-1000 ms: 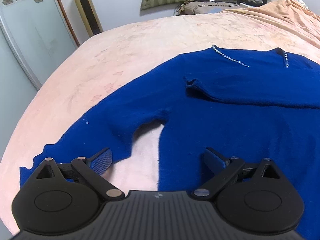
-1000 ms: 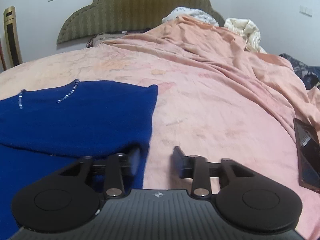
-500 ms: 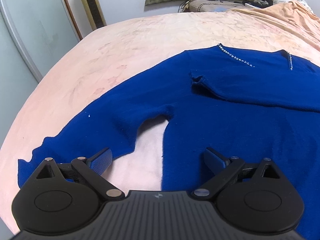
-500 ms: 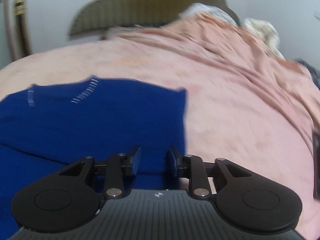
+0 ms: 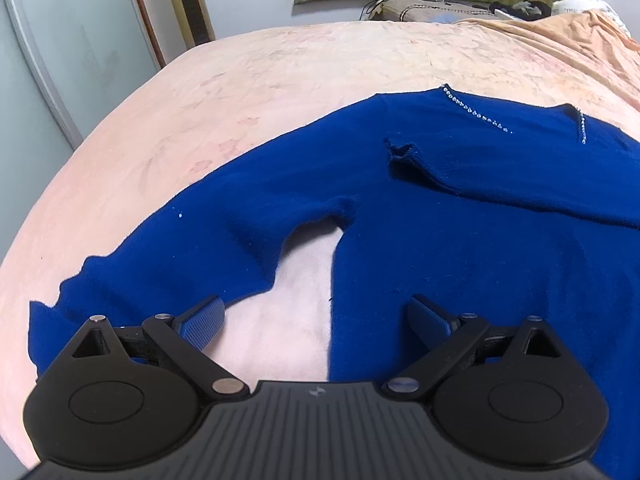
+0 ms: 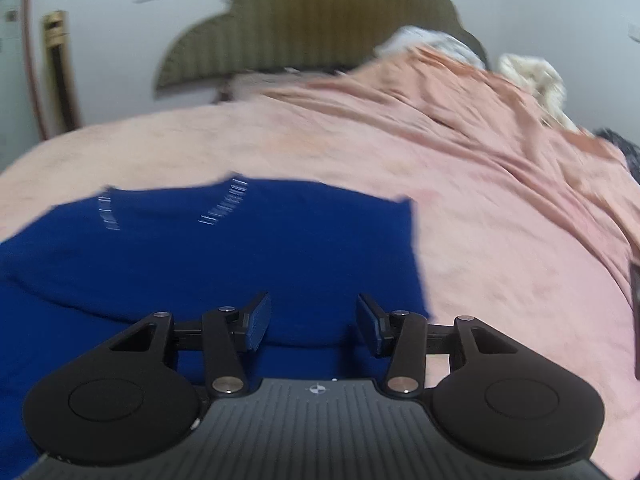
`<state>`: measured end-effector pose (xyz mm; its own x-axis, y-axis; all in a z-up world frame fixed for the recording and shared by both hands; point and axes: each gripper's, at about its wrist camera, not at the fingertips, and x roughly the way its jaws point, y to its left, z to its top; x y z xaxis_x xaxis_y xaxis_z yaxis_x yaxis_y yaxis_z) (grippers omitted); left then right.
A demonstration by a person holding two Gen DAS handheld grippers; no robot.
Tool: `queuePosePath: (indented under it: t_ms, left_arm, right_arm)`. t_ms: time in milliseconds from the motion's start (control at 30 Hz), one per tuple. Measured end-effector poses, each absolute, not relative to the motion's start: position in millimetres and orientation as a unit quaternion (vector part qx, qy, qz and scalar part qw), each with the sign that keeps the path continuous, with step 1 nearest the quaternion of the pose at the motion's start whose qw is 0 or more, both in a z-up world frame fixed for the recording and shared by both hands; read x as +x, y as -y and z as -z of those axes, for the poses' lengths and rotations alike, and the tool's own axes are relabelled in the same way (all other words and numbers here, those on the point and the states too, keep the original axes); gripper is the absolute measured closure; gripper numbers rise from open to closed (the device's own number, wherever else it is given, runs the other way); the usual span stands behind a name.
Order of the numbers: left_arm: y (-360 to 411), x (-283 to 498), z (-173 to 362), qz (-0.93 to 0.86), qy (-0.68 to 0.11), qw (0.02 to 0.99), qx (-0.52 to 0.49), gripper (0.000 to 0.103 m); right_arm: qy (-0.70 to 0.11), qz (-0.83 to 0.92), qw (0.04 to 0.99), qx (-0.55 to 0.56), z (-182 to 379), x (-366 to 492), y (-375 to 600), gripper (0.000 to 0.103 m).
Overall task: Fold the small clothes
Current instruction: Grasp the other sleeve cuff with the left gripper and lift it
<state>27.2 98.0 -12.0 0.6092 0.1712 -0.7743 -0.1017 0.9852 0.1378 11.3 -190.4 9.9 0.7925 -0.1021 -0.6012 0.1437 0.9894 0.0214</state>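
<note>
Blue sweater lies flat on the bed, neckline away from the cameras, with a row of small sparkly stones along the collar. 1 sleeve is folded across the chest, cuff near the middle of the body. The other sleeve stretches out to the left over the pink bedsheet, its cuff close to the bed's edge.

Left claw stands wide open just above the fabric, nothing between its fingers; 1 fingertip over the outstretched sleeve's lower edge, the other over the sweater's body, bare sheet in the gap under the armpit.

Right claw is partly open, its jaws have just been opening, and nothing is pinched; it sits over the sweater's folded right edge. View is motion-blurred.

Orange-pink blanket bunched at the far right of the bed, green padded headboard behind. Dark flat object at the right edge, cannot tell what.
</note>
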Motion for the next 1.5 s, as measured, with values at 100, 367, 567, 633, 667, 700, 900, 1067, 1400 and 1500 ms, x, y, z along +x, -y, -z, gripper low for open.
queuePosePath:
  t_ms: [100, 367, 567, 633, 667, 700, 900, 1067, 1400, 1500]
  left_arm:
    - [-102, 19, 10, -0.081, -0.427, 0.899, 0.050, 0.004]
    - [-168, 6, 22, -0.183, -0.420, 0.887, 0.060, 0.004]
    - [-251, -16, 22, -0.311, -0.408, 0.857, 0.060, 0.002]
    - [-286, -31, 17, -0.328, -0.405, 0.853, 0.022, 0.000]
    - [-300, -38, 15, -0.323, -0.404, 0.856, -0.004, 0.000]
    - [-315, -46, 12, -0.316, -0.404, 0.858, -0.037, 0.000]
    - [-345, -78, -12, -0.301, -0.379, 0.867, -0.116, 0.000]
    - [-351, -85, -21, -0.330, -0.365, 0.867, -0.078, 0.001]
    - [-400, -116, -20, -0.372, -0.365, 0.832, -0.190, 0.001]
    - [-409, -131, -16, -0.302, -0.379, 0.827, -0.284, 0.001]
  right_arm:
    - [-0.305, 0.013, 0.952, 0.025, -18, 7, 159, 0.049]
    - [-0.308, -0.098, 0.946, -0.009, -30, 8, 68, 0.045]
    - [-0.307, -0.157, 0.938, -0.046, -33, 0, 14, 0.039]
    - [-0.302, -0.167, 0.937, -0.057, -36, -3, 1, 0.035]
    - [-0.300, -0.171, 0.937, -0.063, -37, -4, -4, 0.034]
    - [-0.298, -0.174, 0.936, -0.067, -38, -4, -7, 0.034]
    - [-0.296, -0.196, 0.932, -0.078, -40, -8, -19, 0.029]
    - [-0.295, -0.208, 0.929, -0.086, -39, -15, -27, 0.027]
    - [-0.293, -0.228, 0.924, -0.091, -39, -23, -45, 0.027]
    - [-0.292, -0.236, 0.922, -0.097, -39, -25, -54, 0.027]
